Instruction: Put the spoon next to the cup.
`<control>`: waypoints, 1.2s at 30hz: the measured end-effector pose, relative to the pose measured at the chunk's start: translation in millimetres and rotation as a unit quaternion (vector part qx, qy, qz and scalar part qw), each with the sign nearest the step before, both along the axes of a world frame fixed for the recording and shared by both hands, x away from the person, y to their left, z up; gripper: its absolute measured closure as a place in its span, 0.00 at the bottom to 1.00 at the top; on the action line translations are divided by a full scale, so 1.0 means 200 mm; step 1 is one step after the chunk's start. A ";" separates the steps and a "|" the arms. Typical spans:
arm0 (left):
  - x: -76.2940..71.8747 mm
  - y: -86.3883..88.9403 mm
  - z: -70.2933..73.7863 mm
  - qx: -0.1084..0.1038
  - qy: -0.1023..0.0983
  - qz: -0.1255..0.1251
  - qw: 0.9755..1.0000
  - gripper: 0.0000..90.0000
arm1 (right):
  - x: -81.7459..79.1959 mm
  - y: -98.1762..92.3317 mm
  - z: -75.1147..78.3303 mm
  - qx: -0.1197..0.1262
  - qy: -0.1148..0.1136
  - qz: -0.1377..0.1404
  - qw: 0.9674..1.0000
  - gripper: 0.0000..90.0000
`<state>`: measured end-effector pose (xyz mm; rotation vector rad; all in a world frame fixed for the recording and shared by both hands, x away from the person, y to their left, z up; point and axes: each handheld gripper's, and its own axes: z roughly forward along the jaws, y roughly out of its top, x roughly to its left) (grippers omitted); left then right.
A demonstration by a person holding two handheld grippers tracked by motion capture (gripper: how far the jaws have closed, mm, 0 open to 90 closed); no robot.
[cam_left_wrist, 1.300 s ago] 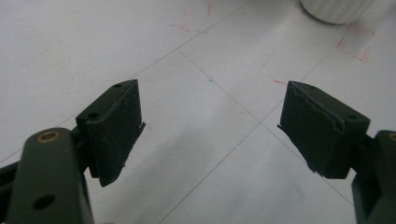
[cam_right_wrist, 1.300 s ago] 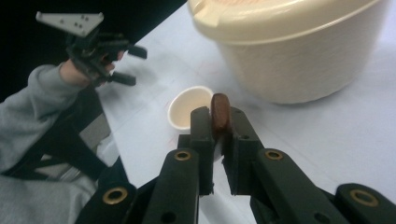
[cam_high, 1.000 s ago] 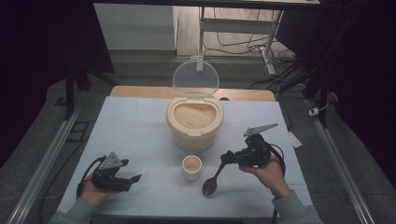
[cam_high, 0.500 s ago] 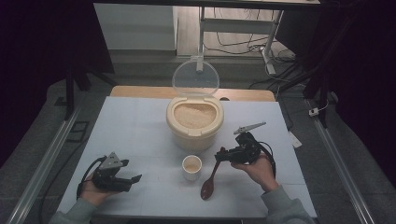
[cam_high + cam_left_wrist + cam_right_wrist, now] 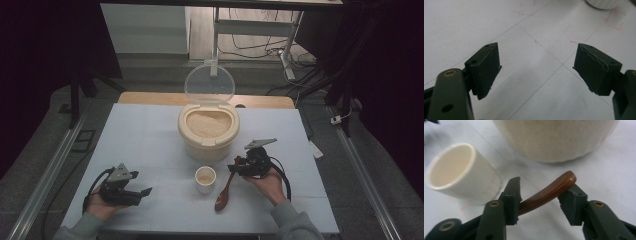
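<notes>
A brown wooden spoon [image 5: 223, 194] lies slanted on the white table, its bowl toward me, right of a small white cup [image 5: 205, 178] with rice in it. My right gripper [image 5: 239, 167] sits low over the handle's upper end. In the right gripper view the curved handle [image 5: 549, 191] passes between the jaws of my right gripper [image 5: 541, 200]. These jaws have just been opening and stand wider than the handle, so the pads no longer clamp it. The cup [image 5: 461, 172] stands just left of them. My left gripper [image 5: 142, 192] rests open at the front left, with nothing between the jaws of the left gripper [image 5: 536, 67].
A cream rice container [image 5: 208, 132] full of rice stands mid-table behind the cup, its clear lid [image 5: 209, 82] hinged upright. Its wall [image 5: 554, 140] rises close ahead of the right jaws. Thin pencil lines and red marks cross the table sheet [image 5: 544, 32].
The right hand came down and left toward the cup, the spoon sank with it onto the table, and the right jaws went from shut on the handle to apart. The left hand stayed still.
</notes>
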<state>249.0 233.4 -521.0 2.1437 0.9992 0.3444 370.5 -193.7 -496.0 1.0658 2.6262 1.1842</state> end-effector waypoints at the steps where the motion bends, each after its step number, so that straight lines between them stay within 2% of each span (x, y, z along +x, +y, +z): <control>1: 0.00 0.00 0.00 0.000 0.000 0.000 1.000 0.23 | 0.00 0.00 -0.01 -0.005 0.001 -0.002 1.000 0.55; 8: 0.00 0.00 0.00 0.001 0.000 -0.001 1.000 0.23 | 0.02 0.02 -0.07 -0.022 -0.008 -0.014 1.000 0.49; 15: 0.00 0.00 0.00 0.002 0.000 -0.002 1.000 0.23 | 0.02 0.05 -0.09 -0.053 -0.022 -0.032 0.998 0.45; 20: 0.00 -0.01 0.00 0.002 0.000 -0.003 1.000 0.23 | 0.03 0.06 -0.10 -0.066 -0.025 -0.035 0.997 0.42; 24: 0.00 -0.01 0.00 0.003 0.001 -0.004 1.000 0.23 | 0.04 0.05 -0.10 -0.061 -0.025 -0.044 0.997 0.40; 27: 0.00 -0.01 0.00 0.002 0.000 -0.004 1.000 0.23 | 0.04 0.03 -0.09 -0.055 -0.036 -0.062 0.996 0.39; 29: 0.00 -0.01 0.00 0.002 0.000 -0.004 1.000 0.23 | 0.04 0.00 -0.06 -0.042 -0.043 -0.073 0.996 0.40; 32: 0.00 0.00 0.00 0.002 -0.001 -0.003 1.000 0.23 | 0.01 -0.06 -0.01 -0.015 -0.052 -0.062 0.997 0.44; 36: 0.00 0.00 0.00 -0.001 -0.003 0.000 1.000 0.23 | -0.05 -0.14 0.03 0.003 -0.075 -0.035 0.997 0.45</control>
